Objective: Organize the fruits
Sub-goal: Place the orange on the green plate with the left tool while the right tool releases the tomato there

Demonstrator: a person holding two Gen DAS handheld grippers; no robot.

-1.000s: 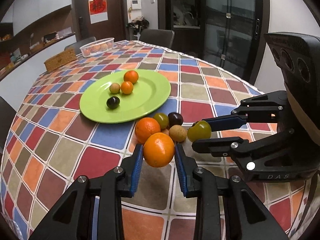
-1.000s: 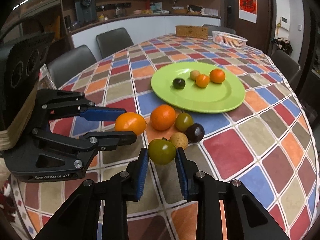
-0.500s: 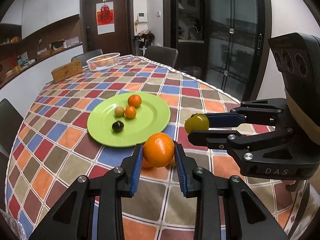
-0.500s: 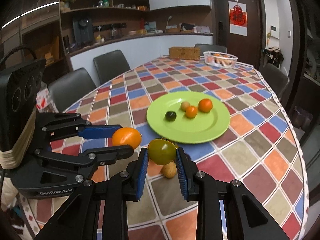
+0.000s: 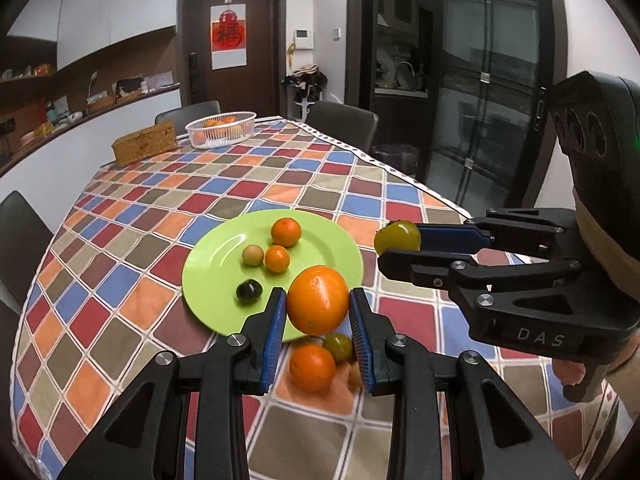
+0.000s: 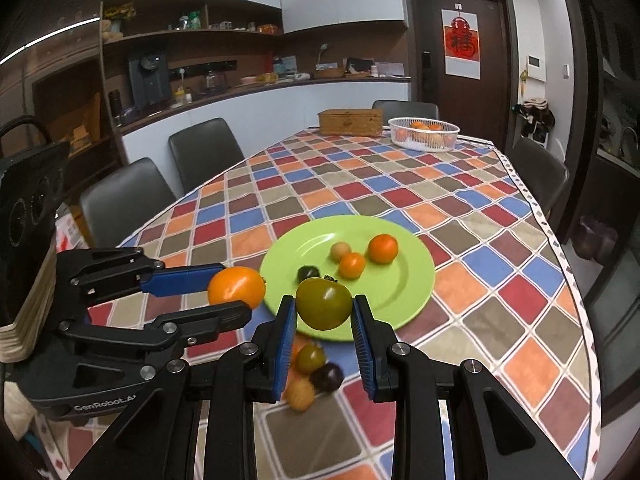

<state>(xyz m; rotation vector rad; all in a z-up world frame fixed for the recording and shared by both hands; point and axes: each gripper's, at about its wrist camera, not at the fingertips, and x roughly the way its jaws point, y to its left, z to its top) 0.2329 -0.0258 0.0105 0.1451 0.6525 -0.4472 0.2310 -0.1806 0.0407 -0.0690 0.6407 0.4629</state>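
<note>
My left gripper (image 5: 318, 310) is shut on a large orange (image 5: 318, 299), held in the air above the near rim of the green plate (image 5: 216, 276). My right gripper (image 6: 324, 312) is shut on a green tomato (image 6: 323, 303), also lifted over the plate's (image 6: 412, 280) near edge. Each gripper shows in the other's view: the right one (image 5: 394, 245) with the tomato (image 5: 397, 236), the left one (image 6: 240, 294) with the orange (image 6: 236, 286). The plate holds two small oranges, a pale round fruit and a dark plum (image 5: 248, 290). Loose fruits (image 5: 313, 367) lie on the cloth below.
The checked tablecloth (image 5: 168, 208) covers a round table with dark chairs (image 6: 204, 152) around it. A white basket of oranges (image 5: 221, 129) and a wicker box (image 5: 145, 147) stand at the far end. A hand (image 5: 570, 374) grips the right tool.
Both grippers have risen with their fruits and now hang over the plate's near rim. The loose fruits on the cloth have dropped low in both views.
</note>
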